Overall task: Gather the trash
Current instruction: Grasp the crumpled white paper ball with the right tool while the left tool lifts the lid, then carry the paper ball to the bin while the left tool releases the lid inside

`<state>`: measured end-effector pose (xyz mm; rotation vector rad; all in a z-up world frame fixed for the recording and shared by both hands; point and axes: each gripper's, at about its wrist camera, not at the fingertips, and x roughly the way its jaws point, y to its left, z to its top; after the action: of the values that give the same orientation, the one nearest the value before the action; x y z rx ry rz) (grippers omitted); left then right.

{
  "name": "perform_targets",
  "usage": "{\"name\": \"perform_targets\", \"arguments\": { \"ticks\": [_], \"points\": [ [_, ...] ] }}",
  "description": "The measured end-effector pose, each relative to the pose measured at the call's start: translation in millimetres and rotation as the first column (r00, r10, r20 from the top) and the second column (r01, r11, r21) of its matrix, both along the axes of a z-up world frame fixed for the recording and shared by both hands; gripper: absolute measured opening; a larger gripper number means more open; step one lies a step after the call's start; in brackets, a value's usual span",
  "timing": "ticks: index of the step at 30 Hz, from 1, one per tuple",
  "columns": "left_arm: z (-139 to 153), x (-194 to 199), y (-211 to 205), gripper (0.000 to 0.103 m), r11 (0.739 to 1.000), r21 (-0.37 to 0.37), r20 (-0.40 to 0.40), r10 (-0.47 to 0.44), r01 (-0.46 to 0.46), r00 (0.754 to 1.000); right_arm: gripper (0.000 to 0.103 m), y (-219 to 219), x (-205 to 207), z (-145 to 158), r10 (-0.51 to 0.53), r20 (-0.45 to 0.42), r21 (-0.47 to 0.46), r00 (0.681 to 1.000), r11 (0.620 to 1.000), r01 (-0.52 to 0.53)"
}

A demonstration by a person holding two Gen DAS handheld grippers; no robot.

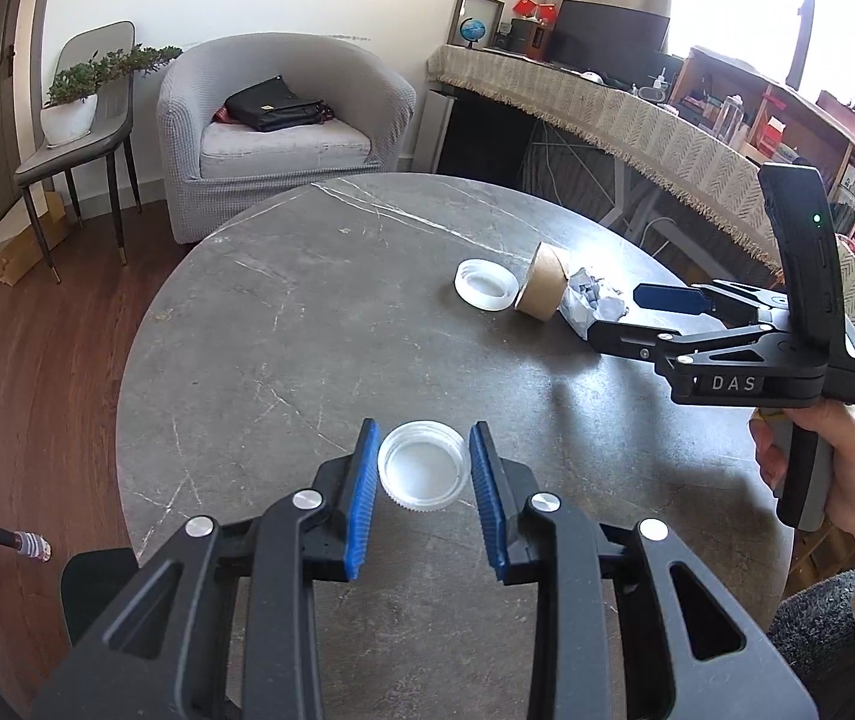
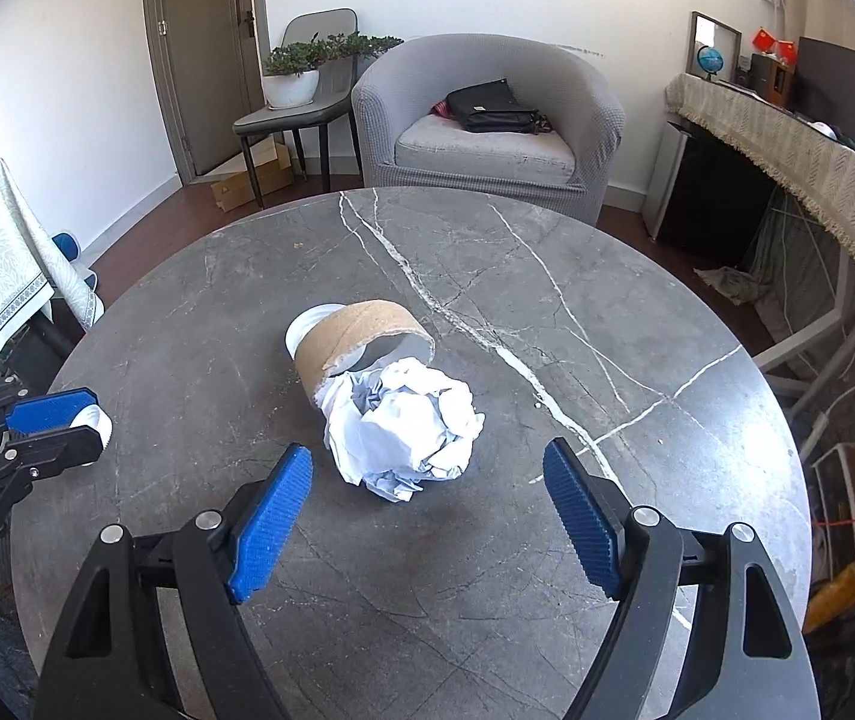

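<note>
On a round grey tabletop [image 1: 307, 312], the left hand-held gripper [image 1: 424, 468] brackets a white plastic lid [image 1: 423, 471], pads not visibly pressing. The right hand-held gripper [image 2: 427, 492] gapes wide before crumpled paper [image 2: 403, 426]. Closing crookedly could flick the lid away; the paper may nudge the cardboard ring [image 2: 355, 342].

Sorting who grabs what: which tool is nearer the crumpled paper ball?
Right. The right tool stands open just short of the paper ball; the left tool straddles a plastic lid across the table.
</note>
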<state>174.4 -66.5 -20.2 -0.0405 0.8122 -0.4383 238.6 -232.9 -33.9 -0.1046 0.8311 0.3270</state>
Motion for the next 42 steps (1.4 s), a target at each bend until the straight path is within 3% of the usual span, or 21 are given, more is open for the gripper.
{"name": "perform_targets", "arguments": {
  "ticks": [10, 14, 25, 42],
  "points": [
    [1.3, 1.2, 16.8, 0.033, 0.999, -0.046, -0.017, 0.021, -0.022, 1.0, 0.068, 11.3, 6.3, 0.2, -0.001, -0.014, -0.012, 1.0, 1.0, 0.001],
    [1.5, 1.9, 25.9, 0.033, 0.997, -0.069, -0.03, 0.031, -0.033, 0.999, 0.053, 9.3, 6.7, 1.8, -0.023, -0.03, -0.002, 0.999, 1.0, 0.023],
    [6.6, 0.1, 53.7, 0.033, 0.992, -0.099, -0.027, 0.08, -0.082, 0.996, 0.052, 8.5, -3.1, 22.1, -0.127, -0.042, -0.046, 0.991, 0.991, 0.125],
    [9.6, -13.3, 110.2, 0.033, 0.981, -0.105, -0.026, 0.163, -0.165, 0.986, 0.052, 83.1, -6.4, 39.6, -0.001, -0.008, -0.014, 1.0, 1.0, 0.0]
  ]
}}
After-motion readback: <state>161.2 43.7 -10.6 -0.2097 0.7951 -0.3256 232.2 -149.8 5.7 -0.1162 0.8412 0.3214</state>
